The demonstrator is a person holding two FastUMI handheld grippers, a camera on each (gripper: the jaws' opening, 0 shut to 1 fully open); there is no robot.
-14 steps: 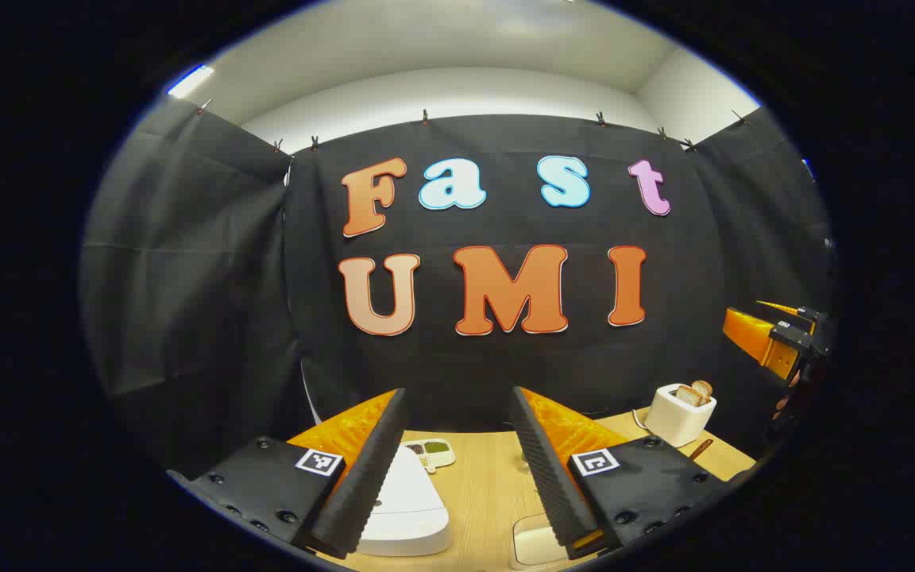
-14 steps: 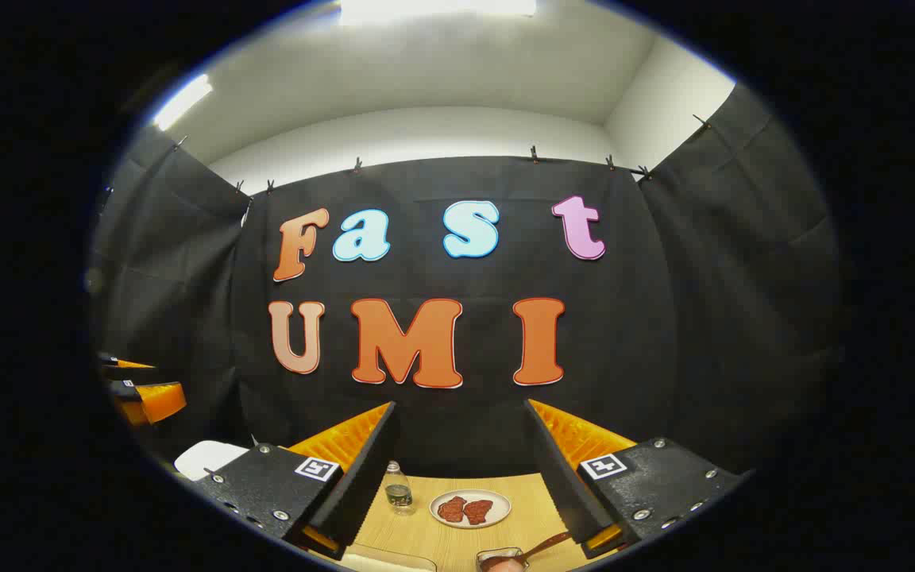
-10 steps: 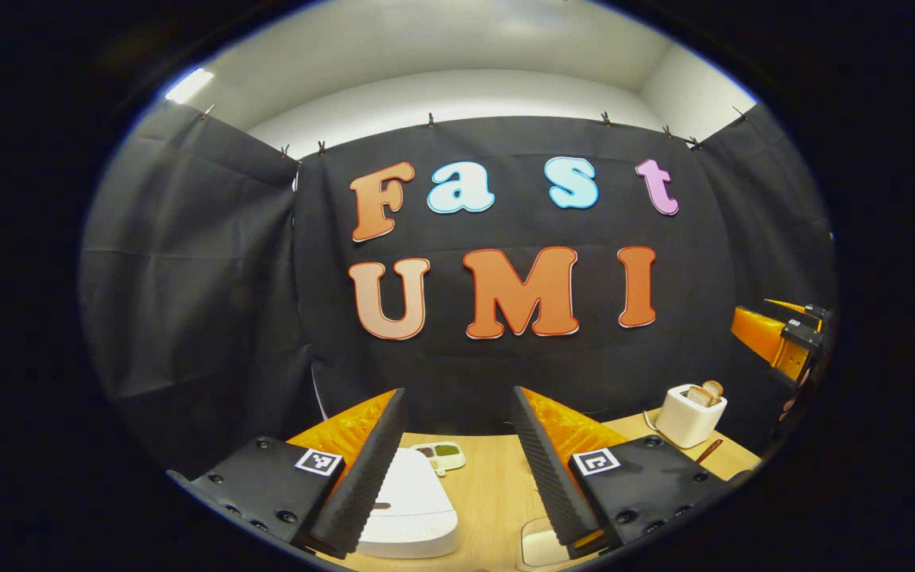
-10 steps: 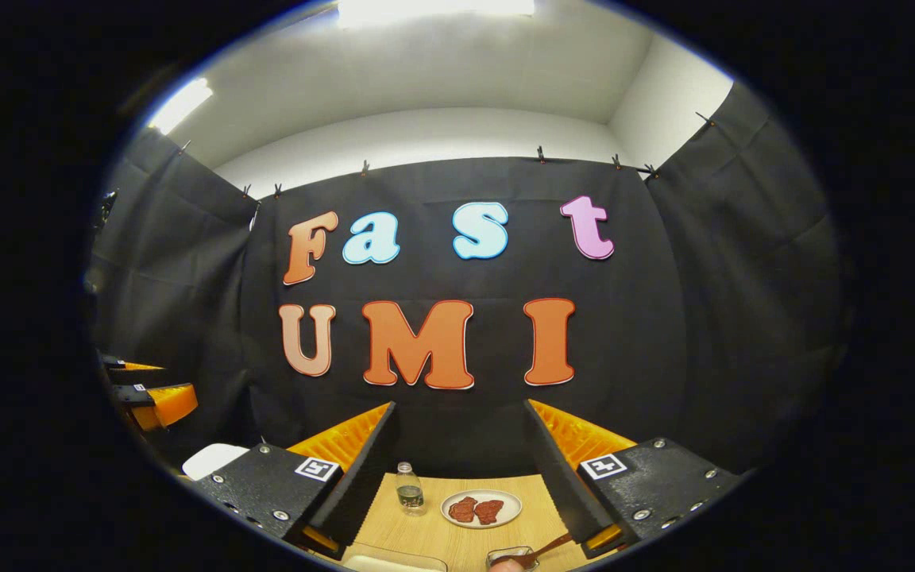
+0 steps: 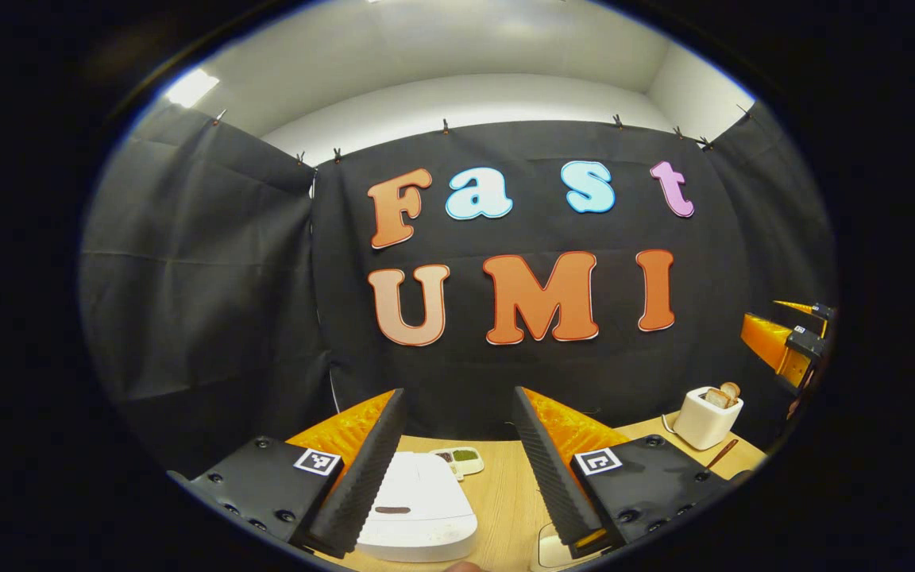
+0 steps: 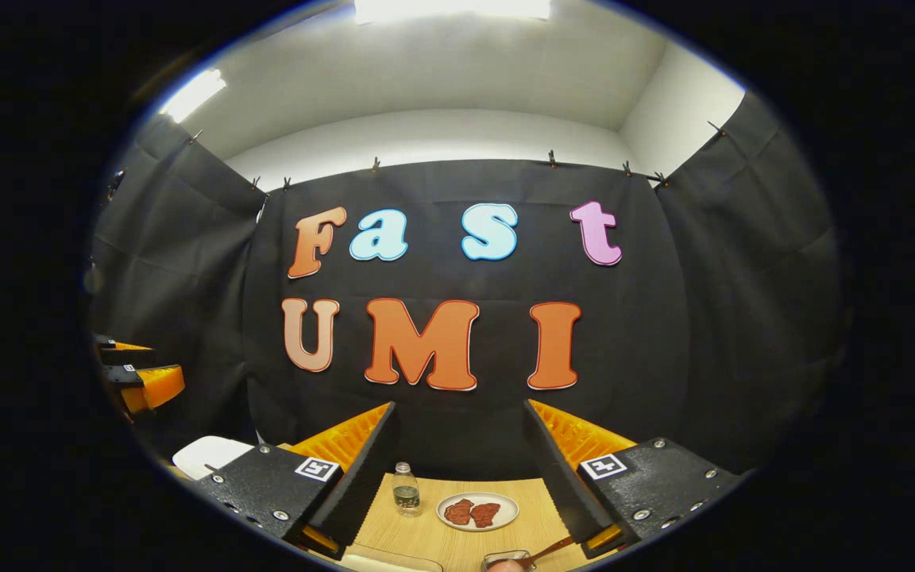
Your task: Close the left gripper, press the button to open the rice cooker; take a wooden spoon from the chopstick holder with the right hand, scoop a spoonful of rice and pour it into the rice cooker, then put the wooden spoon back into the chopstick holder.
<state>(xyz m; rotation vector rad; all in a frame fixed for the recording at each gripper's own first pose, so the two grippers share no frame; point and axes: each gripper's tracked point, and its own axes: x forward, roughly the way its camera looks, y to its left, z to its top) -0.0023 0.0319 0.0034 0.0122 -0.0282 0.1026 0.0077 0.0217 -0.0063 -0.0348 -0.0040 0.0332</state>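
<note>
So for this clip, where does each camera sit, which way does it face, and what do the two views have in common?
Left gripper view: rides the left claw, facing the booth wall over the rice cooker; own open fingers low in the picture, right claw far right.
Right gripper view: rides the right claw, facing the wall over a plate and bottle; own open fingers low, left claw far left.
Shared: wooden table, wall, rice cooker.

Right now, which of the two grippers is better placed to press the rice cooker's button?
Left. The white rice cooker lies right below the left gripper, lid still down. The right gripper faces a plate and bottle instead, with the cooker off to its side.
</note>
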